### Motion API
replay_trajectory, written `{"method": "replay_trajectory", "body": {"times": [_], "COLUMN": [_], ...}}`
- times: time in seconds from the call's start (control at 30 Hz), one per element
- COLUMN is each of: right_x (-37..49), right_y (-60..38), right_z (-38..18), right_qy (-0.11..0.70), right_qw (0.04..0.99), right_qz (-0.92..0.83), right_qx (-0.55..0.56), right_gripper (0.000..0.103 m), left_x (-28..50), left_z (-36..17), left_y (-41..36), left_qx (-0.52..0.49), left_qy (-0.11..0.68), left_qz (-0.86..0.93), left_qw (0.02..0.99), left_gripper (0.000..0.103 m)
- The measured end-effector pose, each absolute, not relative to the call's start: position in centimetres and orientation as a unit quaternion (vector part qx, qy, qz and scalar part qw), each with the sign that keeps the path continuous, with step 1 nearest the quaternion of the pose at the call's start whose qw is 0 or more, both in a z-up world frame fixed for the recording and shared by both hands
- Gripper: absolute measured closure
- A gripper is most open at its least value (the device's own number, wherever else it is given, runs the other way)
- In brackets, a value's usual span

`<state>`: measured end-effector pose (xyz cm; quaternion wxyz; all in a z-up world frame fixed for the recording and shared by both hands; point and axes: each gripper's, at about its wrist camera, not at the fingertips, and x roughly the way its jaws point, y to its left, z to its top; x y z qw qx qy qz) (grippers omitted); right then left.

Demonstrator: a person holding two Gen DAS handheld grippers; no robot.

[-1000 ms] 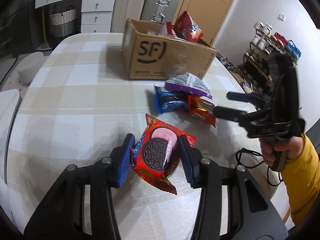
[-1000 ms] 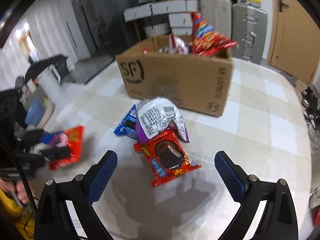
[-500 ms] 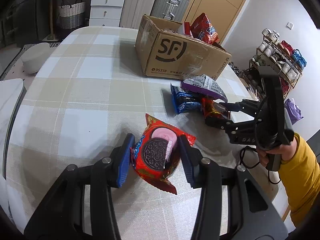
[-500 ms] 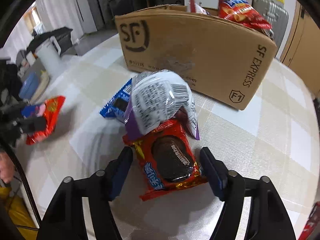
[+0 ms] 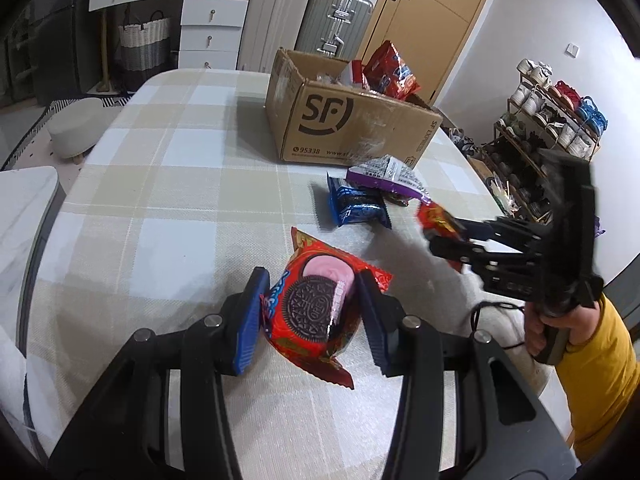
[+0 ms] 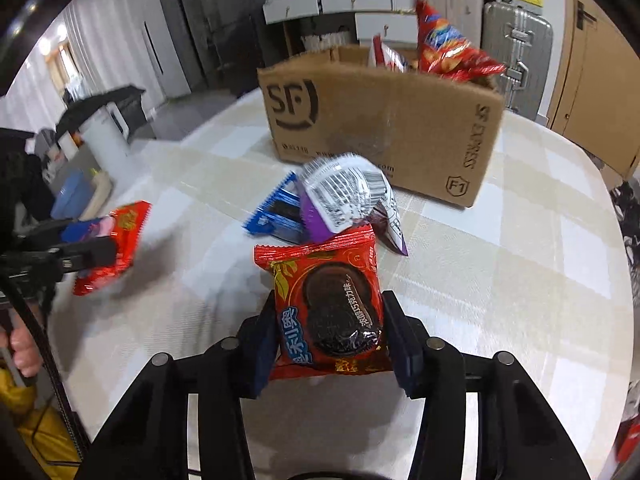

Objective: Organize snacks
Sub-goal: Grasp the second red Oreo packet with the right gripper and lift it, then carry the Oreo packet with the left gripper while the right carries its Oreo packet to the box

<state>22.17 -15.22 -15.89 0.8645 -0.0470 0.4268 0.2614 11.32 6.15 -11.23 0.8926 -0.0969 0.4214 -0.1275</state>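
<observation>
My left gripper (image 5: pixel 310 312) is shut on a red Oreo packet with a pink filling picture (image 5: pixel 316 304), held just above the checked tablecloth. My right gripper (image 6: pixel 330 330) is shut on a red chocolate Oreo packet (image 6: pixel 326 300), lifted off the table; it also shows in the left wrist view (image 5: pixel 438 220). A blue Oreo packet (image 5: pixel 356 204) and a purple-and-white packet (image 5: pixel 384 174) lie on the table in front of the open SF cardboard box (image 5: pixel 352 124), which holds red snack bags (image 5: pixel 390 72).
The table (image 5: pixel 160 184) has a rounded edge. Beyond the far side are white drawers (image 5: pixel 208 28), suitcases (image 5: pixel 332 24) and a door. A shoe rack (image 5: pixel 552 120) stands to the right. A stool (image 5: pixel 74 134) stands left of the table.
My right gripper closed on the red chocolate Oreo packet and lifted it away from the pile. My left gripper kept its hold on its packet and shifted slightly.
</observation>
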Motion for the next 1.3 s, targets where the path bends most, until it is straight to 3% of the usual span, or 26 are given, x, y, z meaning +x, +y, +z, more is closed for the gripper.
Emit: {"method": "replay_trajectory", "body": {"times": [0.33,0.73,1.3], "right_x": [13.8,5.3,-5.0], "right_y": [-17.6,-18.1,-17.4], "right_z": [-8.0,-2.6,5.4], "right_qy": [0.346,0.307,0.267], "right_qw": [0.897,0.912,0.931], "right_qz": [0.274,0.257,0.232], "right_qx": [0.016,0.091,0.093], "right_gripper": [0.055,0.055,0.055], "left_x": [7.6,0.9,-5.8], "left_z": [-7.6,-2.1,2.4], "left_y": [5.1,4.5,3.9], "left_qx": [-0.088,-0.072,-0.064], "left_qy": [0.390,0.338,0.289], "left_qz": [-0.137,-0.161,-0.209], "left_qw": [0.907,0.925,0.932], "left_gripper": [0.061,0.061,0.061]}}
